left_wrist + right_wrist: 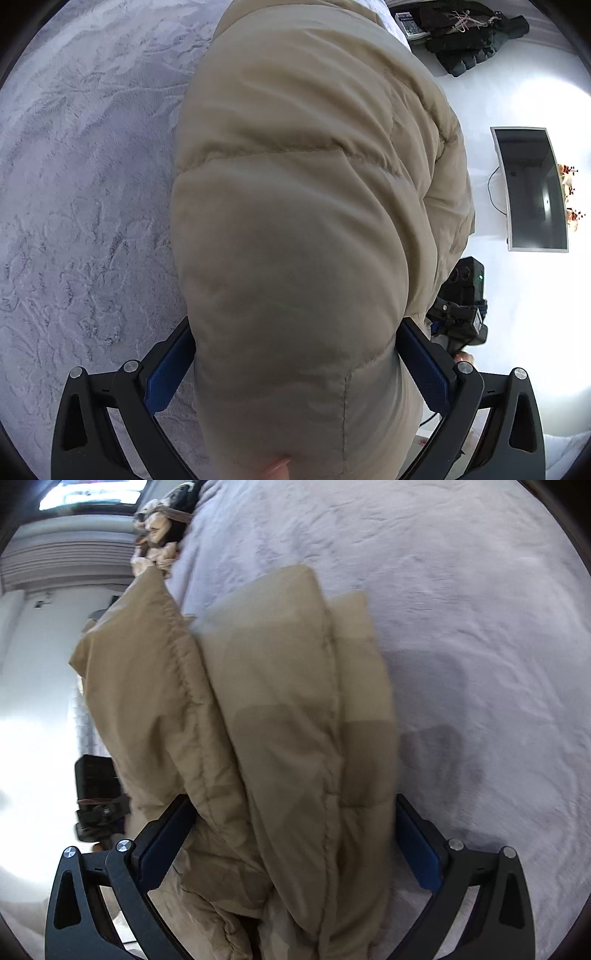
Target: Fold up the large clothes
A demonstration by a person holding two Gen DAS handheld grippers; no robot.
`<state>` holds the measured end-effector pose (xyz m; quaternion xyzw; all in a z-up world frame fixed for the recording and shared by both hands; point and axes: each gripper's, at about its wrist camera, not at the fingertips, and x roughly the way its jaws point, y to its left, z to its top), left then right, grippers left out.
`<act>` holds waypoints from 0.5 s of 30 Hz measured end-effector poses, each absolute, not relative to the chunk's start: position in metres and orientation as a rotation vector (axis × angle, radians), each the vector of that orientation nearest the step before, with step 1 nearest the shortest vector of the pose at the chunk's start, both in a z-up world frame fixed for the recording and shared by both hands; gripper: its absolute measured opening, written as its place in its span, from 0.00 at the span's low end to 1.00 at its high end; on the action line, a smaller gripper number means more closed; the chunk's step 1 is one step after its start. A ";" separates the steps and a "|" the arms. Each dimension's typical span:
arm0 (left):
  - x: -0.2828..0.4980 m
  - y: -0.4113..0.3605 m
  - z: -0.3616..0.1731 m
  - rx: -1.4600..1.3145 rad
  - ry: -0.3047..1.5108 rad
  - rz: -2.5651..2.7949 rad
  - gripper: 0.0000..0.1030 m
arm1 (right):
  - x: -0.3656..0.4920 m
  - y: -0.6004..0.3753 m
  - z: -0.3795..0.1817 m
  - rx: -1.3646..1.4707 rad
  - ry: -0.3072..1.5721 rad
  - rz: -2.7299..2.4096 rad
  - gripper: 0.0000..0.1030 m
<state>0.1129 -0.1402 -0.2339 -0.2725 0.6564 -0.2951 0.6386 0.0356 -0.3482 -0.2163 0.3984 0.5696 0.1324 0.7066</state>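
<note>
A tan quilted puffer jacket (295, 206) fills the left wrist view, bunched thick between the blue pads of my left gripper (295, 354), which is shut on it. In the right wrist view the same jacket (266, 716) hangs in folded layers between the pads of my right gripper (295, 827), also shut on it. The jacket is held above a pale lilac plush blanket (85, 192) that also shows in the right wrist view (461, 627). The other gripper's black body (461, 306) shows past the jacket's right edge.
A dark garment (472, 37) and a small box (408, 22) lie at the far right top. A wall-mounted screen (532, 188) is on the white wall. In the right wrist view a brownish bundle of clothes (159, 528) lies at the blanket's far edge.
</note>
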 end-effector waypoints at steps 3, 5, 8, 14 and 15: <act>0.116 -0.140 -0.241 -0.624 1.506 -0.677 1.00 | 0.050 -0.347 -0.227 0.922 1.267 0.332 0.99; 0.117 -0.141 -0.248 -0.647 1.525 -0.677 1.00 | 0.060 -0.343 -0.233 0.943 1.268 0.355 0.99; 0.119 -0.141 -0.256 -0.664 1.540 -0.693 1.00 | 0.069 -0.337 -0.238 0.954 1.267 0.375 1.00; 0.120 -0.146 -0.255 -0.679 1.545 -0.699 1.00 | 0.073 -0.334 -0.240 1.043 1.270 0.383 0.90; 0.120 -0.146 -0.253 -0.682 1.545 -0.696 1.00 | 0.074 -0.335 -0.241 1.063 1.271 0.380 0.87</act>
